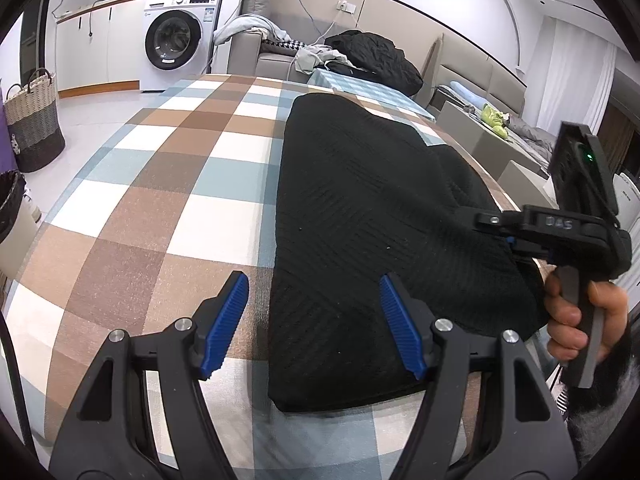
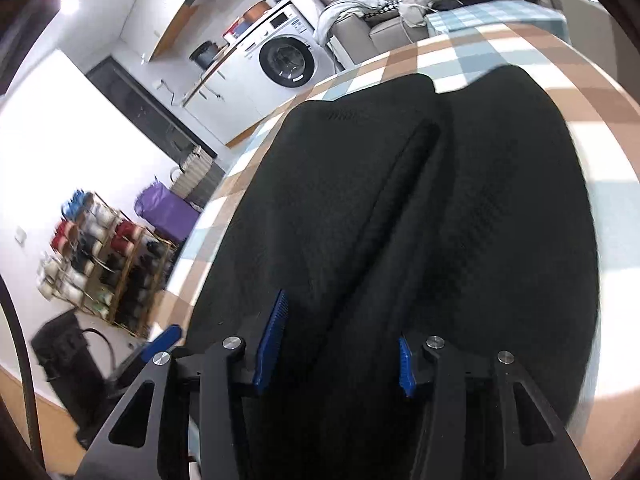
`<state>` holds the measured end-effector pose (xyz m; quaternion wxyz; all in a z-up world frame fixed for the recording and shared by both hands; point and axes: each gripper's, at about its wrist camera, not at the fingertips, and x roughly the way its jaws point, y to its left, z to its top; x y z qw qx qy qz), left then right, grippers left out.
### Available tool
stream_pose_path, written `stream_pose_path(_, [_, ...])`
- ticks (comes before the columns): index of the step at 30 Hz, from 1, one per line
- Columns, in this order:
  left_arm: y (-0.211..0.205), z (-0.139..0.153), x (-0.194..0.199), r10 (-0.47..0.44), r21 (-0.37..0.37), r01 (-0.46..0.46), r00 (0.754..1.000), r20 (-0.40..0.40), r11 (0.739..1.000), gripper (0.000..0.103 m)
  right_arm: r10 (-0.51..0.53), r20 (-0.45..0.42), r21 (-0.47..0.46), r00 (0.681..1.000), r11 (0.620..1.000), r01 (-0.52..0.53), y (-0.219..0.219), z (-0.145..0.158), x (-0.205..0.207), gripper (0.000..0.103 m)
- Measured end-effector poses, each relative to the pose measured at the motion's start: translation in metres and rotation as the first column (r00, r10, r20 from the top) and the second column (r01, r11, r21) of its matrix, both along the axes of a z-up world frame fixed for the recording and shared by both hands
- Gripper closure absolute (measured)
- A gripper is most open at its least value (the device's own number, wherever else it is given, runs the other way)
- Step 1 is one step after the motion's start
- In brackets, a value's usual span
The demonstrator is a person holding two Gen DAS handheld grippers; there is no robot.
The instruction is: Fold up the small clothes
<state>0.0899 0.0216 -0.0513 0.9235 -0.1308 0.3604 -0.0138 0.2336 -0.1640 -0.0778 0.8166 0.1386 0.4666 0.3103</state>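
A black knit garment lies folded lengthwise on the checked tablecloth. My left gripper is open, its blue pads hovering over the garment's near left corner, holding nothing. My right gripper shows at the garment's right edge, held by a hand. In the right wrist view the garment fills the frame, with a fold ridge down its middle, and the right gripper has its blue pads apart with black cloth lying between them.
A washing machine and cabinets stand at the back left. A woven basket stands on the floor at the left. A sofa with clothes is behind the table. A shoe rack shows below the table edge.
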Motion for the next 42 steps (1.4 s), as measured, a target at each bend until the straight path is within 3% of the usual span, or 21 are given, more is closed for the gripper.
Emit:
stream_pose_path(2, [0.001,0.0,0.0,0.003,-0.003,-0.003,1.0,-0.001,1.0,0.038,0.0,0.016,-0.033,1.0,0.999,0.0,0.005,-0.001,0.005,0.069])
stream_pose_path(4, [0.003,0.003,-0.001,0.01,-0.01,-0.009,1.0,0.008,1.0,0.038,0.001,0.017,-0.048,1.0,0.999,-0.001,0.007,-0.001,0.008,0.09])
stream_pose_path(6, [0.006,0.007,-0.004,0.025,-0.018,-0.024,0.999,0.025,1.0,0.038,0.008,0.056,-0.063,0.998,0.998,-0.004,0.011,0.007,0.006,0.093])
stream_pose_path(10, [0.014,0.017,-0.009,0.059,-0.045,-0.056,0.997,0.058,0.997,0.036,0.019,0.257,-0.077,0.966,0.997,0.0,0.001,0.065,-0.025,0.094])
stream_pose_path(12, [0.015,0.016,-0.008,0.057,-0.042,-0.055,0.997,0.051,0.998,0.035,-0.013,0.287,-0.087,0.958,0.995,0.04,-0.013,0.078,-0.034,0.094])
stream_pose_path(16, [0.008,0.009,-0.004,0.032,-0.032,-0.032,0.999,0.012,0.999,0.035,-0.095,0.142,-0.164,0.985,0.979,0.118,-0.041,0.036,-0.019,0.093])
stream_pose_path(19, [0.0,0.007,-0.003,0.01,-0.018,-0.01,1.0,0.007,1.0,0.035,-0.125,-0.01,-0.099,0.992,0.987,0.123,-0.06,0.002,-0.006,0.083])
stream_pose_path(20, [-0.002,0.006,-0.002,0.002,-0.016,-0.002,1.0,0.007,1.0,0.035,-0.126,-0.019,-0.074,0.992,0.99,0.124,-0.062,0.0,-0.004,0.082])
stream_pose_path(23, [-0.008,0.003,-0.002,-0.02,-0.011,0.02,1.0,0.002,1.0,0.035,-0.124,-0.013,0.002,0.992,0.992,0.124,-0.069,0.003,0.001,0.062])
stream_pose_path(25, [-0.01,0.002,-0.002,-0.028,-0.009,0.028,1.0,-0.003,1.0,0.035,-0.144,0.01,0.022,0.989,0.989,0.144,-0.069,0.007,0.005,0.059])
stream_pose_path(29, [-0.011,0.0,-0.001,-0.032,-0.008,0.032,0.999,-0.006,0.999,0.035,-0.174,0.01,-0.025,0.985,0.984,0.174,-0.064,0.007,0.026,0.065])
stream_pose_path(30, [-0.01,0.0,-0.001,-0.031,-0.009,0.031,1.0,-0.007,0.999,0.035,-0.168,0.004,-0.046,0.986,0.985,0.168,-0.06,0.004,0.032,0.085])
stream_pose_path(31, [-0.009,0.0,0.0,-0.028,-0.011,0.028,1.0,-0.007,1.0,0.035,-0.159,0.006,-0.068,0.987,0.985,0.159,-0.057,0.005,0.036,0.092])
stream_pose_path(34, [-0.006,0.002,-0.001,-0.018,-0.021,0.018,1.0,0.001,1.0,0.035,-0.14,0.127,-0.069,0.982,0.986,0.149,-0.052,0.036,0.03,0.094])
stream_pose_path(37, [-0.005,0.001,0.001,-0.022,-0.02,0.022,1.0,-0.004,1.0,0.035,-0.183,0.182,-0.1,0.966,0.974,0.203,-0.058,0.056,0.019,0.094])
stream_pose_path(39, [-0.005,-0.002,0.002,-0.027,-0.022,0.027,1.0,-0.013,0.999,0.035,-0.199,0.171,-0.146,0.965,0.963,0.225,-0.058,0.047,0.022,0.094])
stream_pose_path(42, [-0.007,-0.003,0.002,-0.027,-0.016,0.026,0.999,-0.018,1.0,0.035,-0.207,0.055,-0.16,0.977,0.964,0.213,-0.065,0.018,0.031,0.089])
